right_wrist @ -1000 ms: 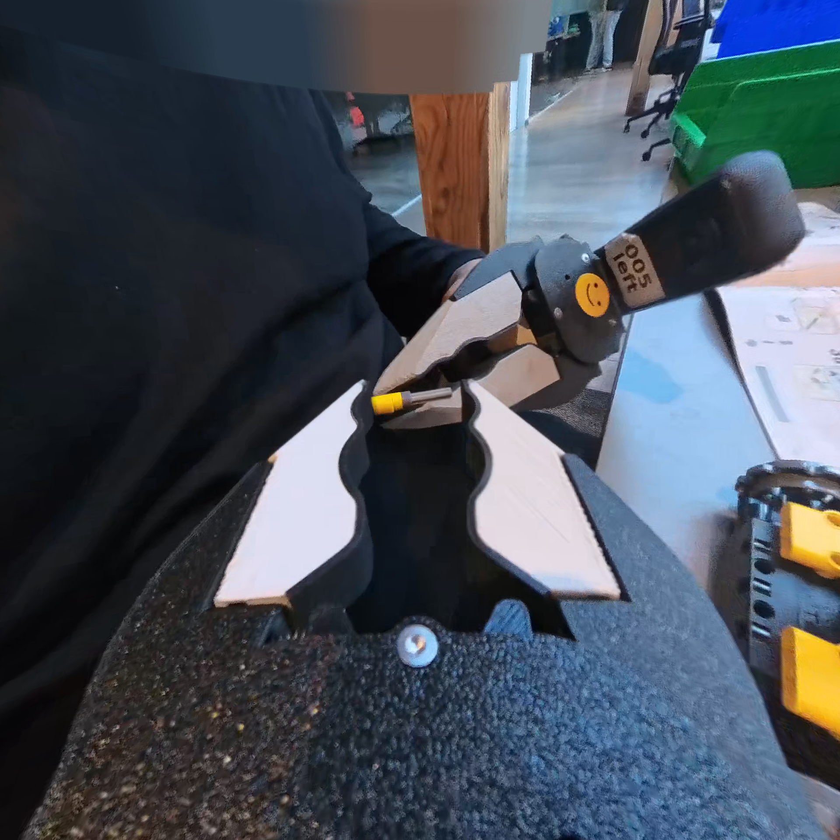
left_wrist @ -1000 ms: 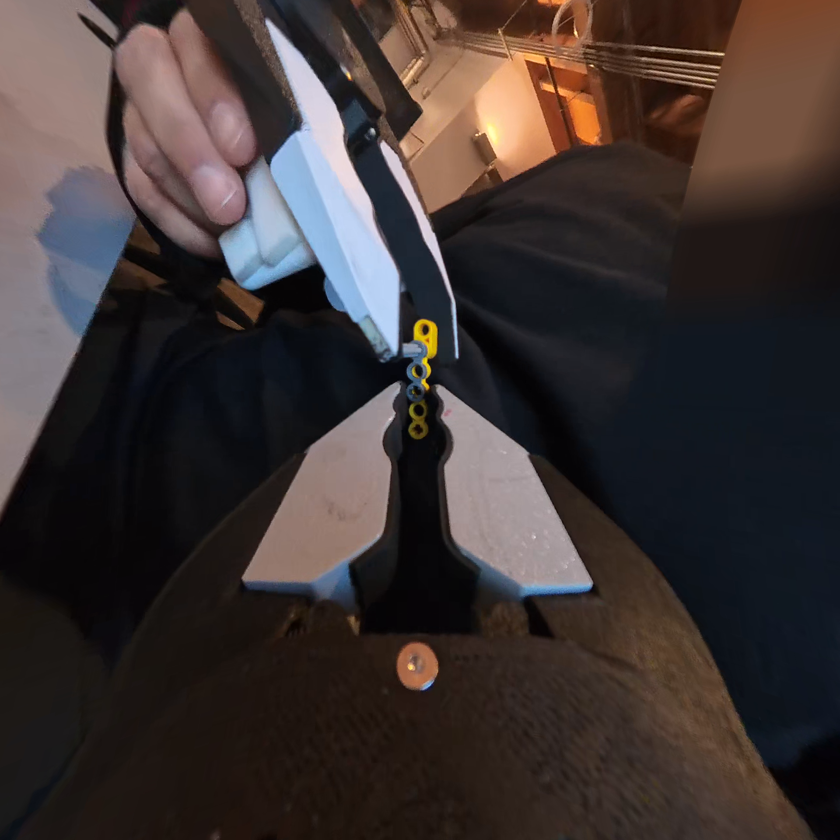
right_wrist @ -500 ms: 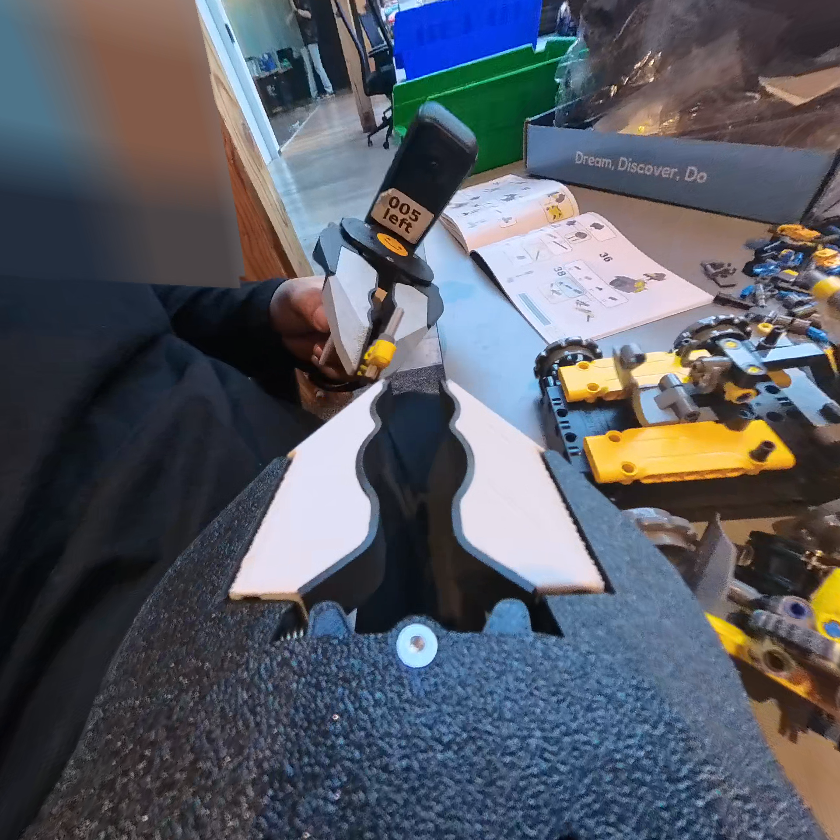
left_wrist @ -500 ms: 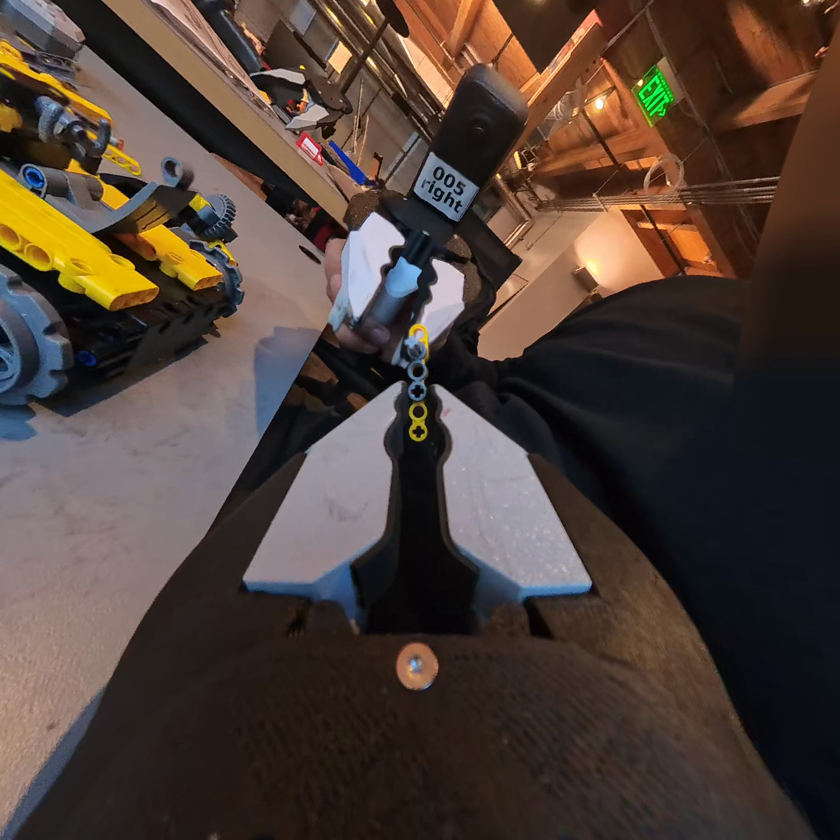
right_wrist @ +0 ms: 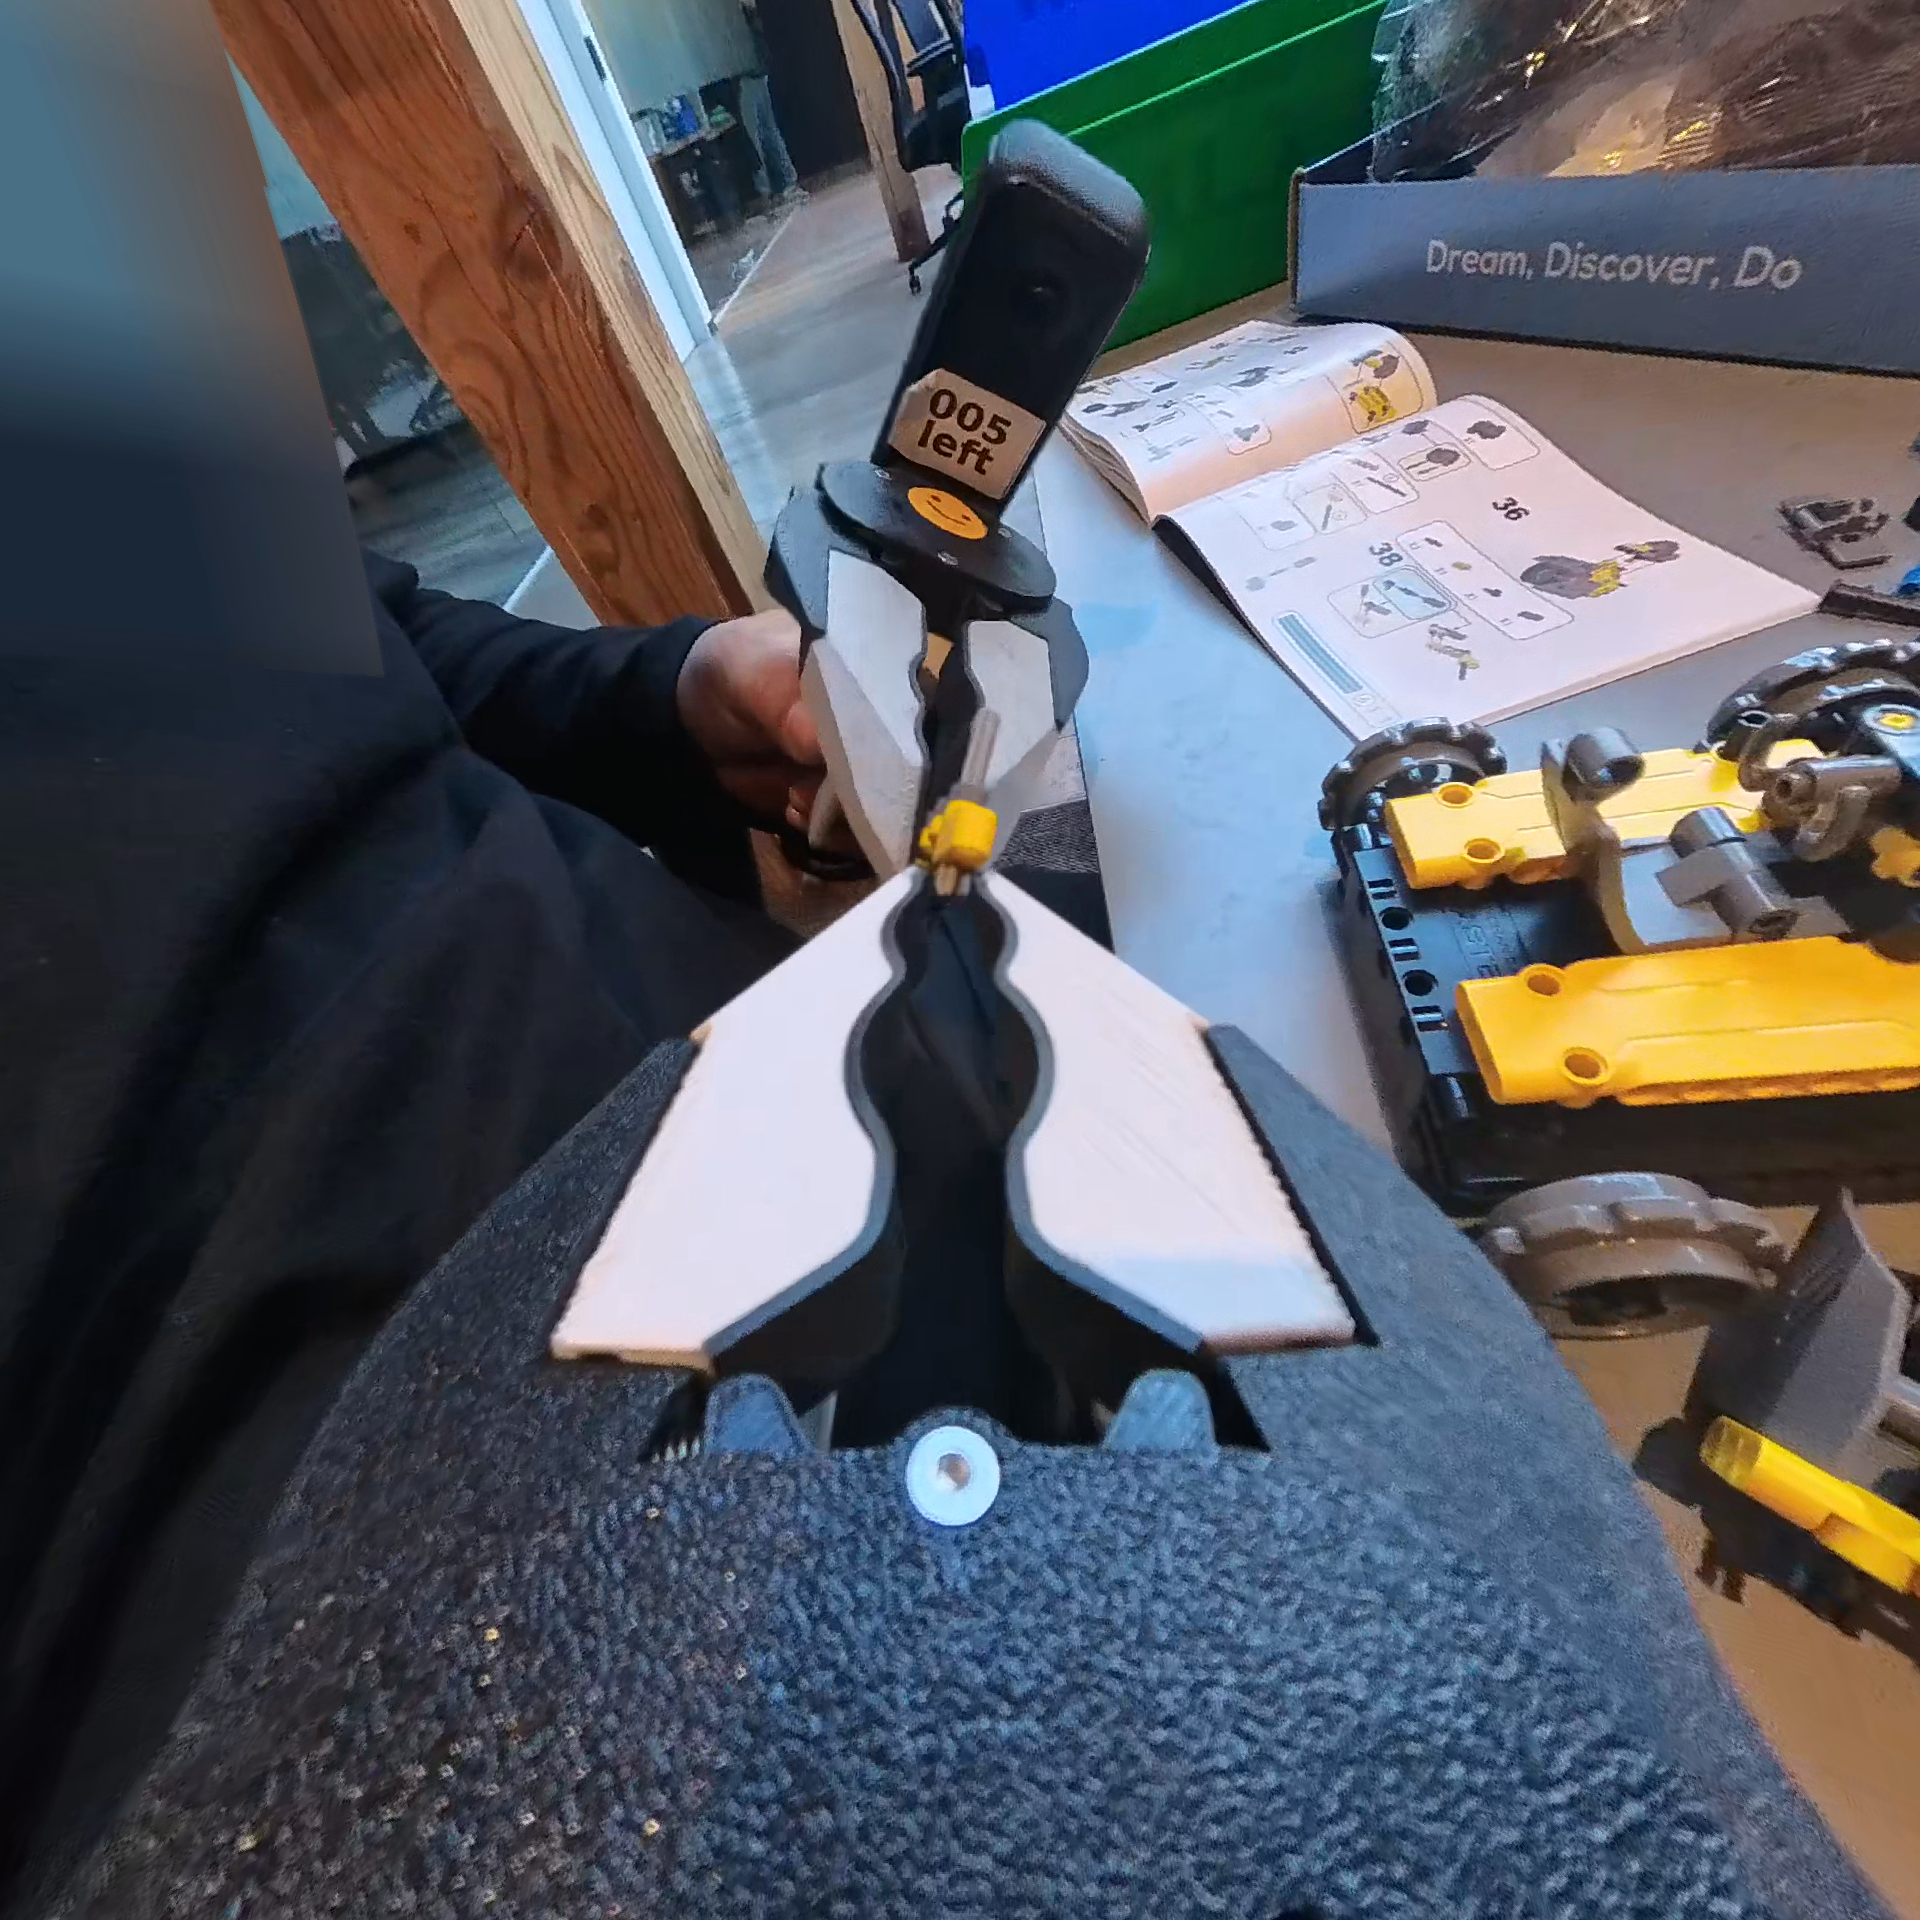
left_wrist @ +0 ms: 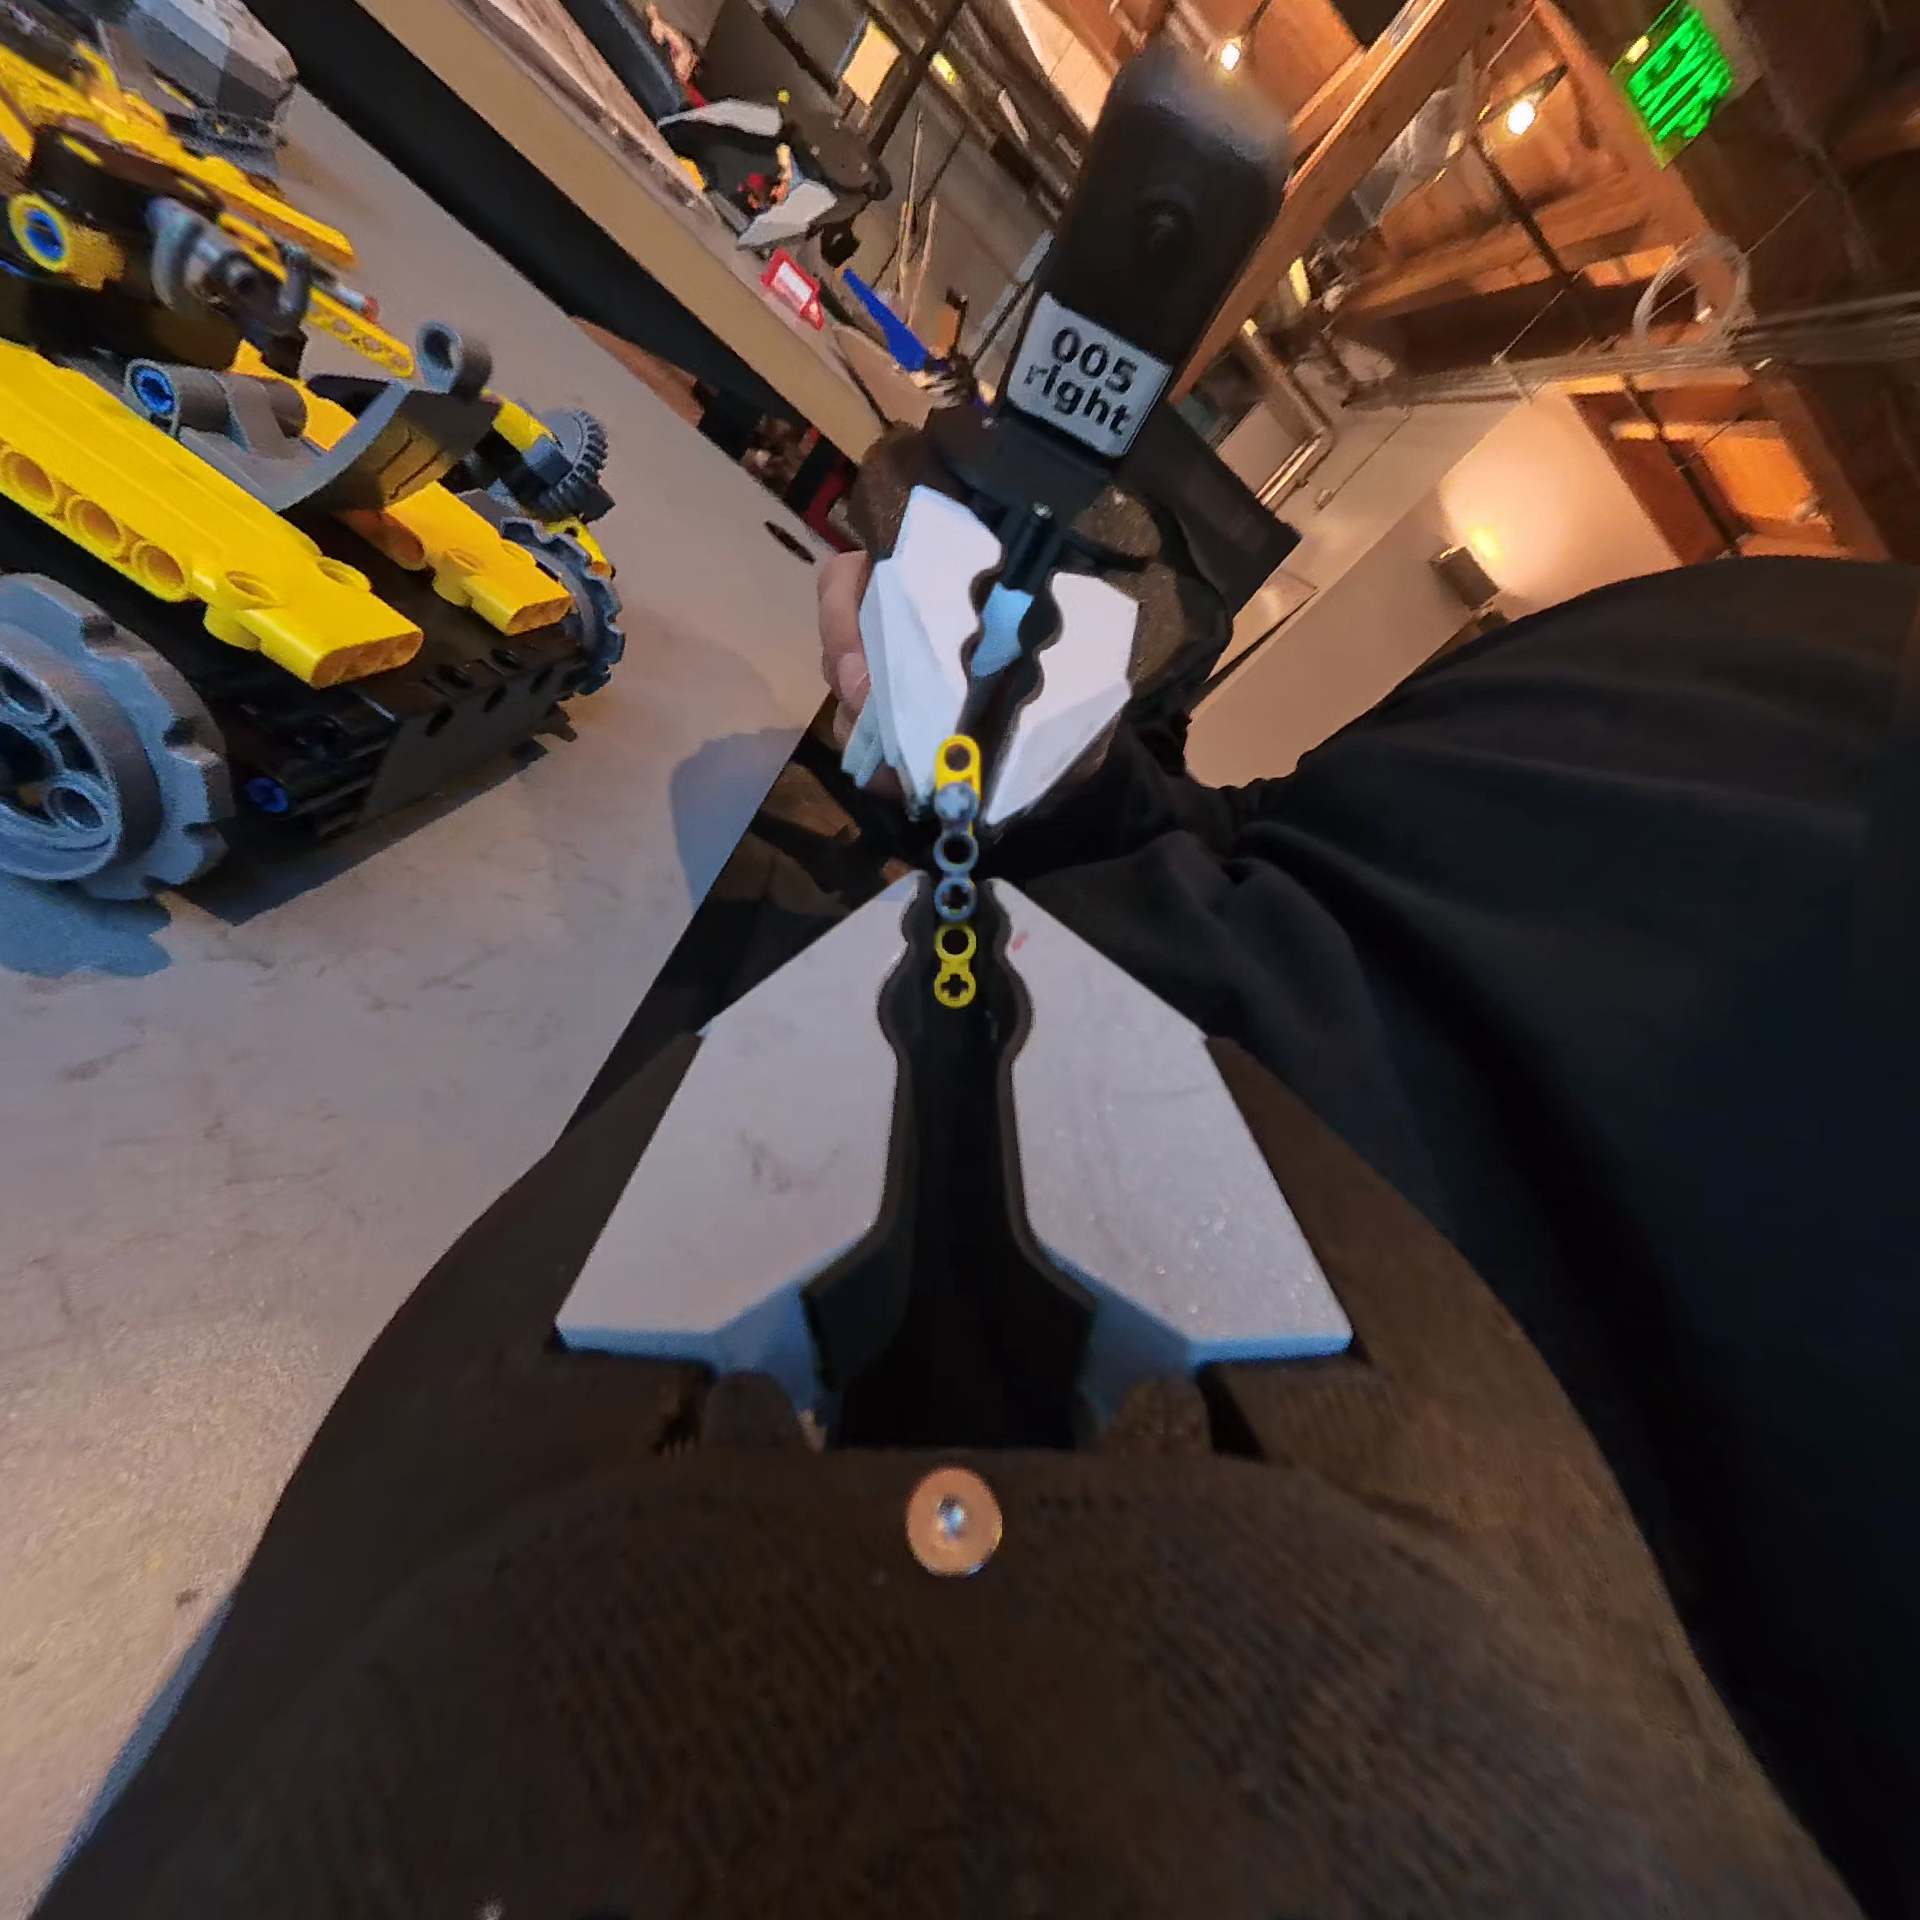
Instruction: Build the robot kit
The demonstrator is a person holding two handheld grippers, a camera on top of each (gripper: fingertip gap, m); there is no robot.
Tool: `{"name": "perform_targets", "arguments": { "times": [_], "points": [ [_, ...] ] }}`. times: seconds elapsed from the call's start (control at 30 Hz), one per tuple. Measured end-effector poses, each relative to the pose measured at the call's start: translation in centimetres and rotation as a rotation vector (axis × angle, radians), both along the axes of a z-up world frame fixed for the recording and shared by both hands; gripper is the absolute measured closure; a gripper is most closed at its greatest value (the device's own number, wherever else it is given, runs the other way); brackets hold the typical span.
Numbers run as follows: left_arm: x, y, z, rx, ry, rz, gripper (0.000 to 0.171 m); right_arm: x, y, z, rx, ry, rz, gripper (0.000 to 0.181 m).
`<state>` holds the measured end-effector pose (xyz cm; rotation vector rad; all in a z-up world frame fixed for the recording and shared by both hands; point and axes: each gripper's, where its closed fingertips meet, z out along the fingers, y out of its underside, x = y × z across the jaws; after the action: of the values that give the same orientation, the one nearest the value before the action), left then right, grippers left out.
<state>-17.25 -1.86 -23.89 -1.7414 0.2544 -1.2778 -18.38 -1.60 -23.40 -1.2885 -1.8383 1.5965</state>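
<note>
Yellow-and-grey holed beam (left_wrist: 954, 962) sits clamped in our left tongs (left_wrist: 954, 906) at mid-frame, while our right tongs (right_wrist: 951, 896), closed tip to tip, pinch a grey pin (left_wrist: 957, 802) at its far end, model vehicle (left_wrist: 260, 582) parked upper left on the surface (left_wrist: 312, 1091).

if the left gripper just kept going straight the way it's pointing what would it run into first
Most likely the right gripper, straight ahead and pinching the far end of the yellow and grey beam that the left gripper holds. Depth is hard to judge.
</note>
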Motion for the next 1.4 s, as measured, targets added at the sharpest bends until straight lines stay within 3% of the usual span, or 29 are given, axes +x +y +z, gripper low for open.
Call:
{"name": "perform_targets", "arguments": {
  "times": [0.37,0.67,1.4],
  "points": [
    [-0.4,0.5,-0.5,0.042,0.140,0.070,0.167,-0.1,0.4,-1.0,0.098,-0.028,-0.023,0.177],
    [-0.8,0.8,-0.5,0.121,0.305,0.147,0.167,-0.1,0.5,-1.5,0.075,-0.043,-0.026,0.177],
    [0.5,0.7,-0.6,0.107,0.266,0.099,0.163,0.3,0.1,-1.5,0.109,-0.029,-0.010,0.179]
  ]
}}
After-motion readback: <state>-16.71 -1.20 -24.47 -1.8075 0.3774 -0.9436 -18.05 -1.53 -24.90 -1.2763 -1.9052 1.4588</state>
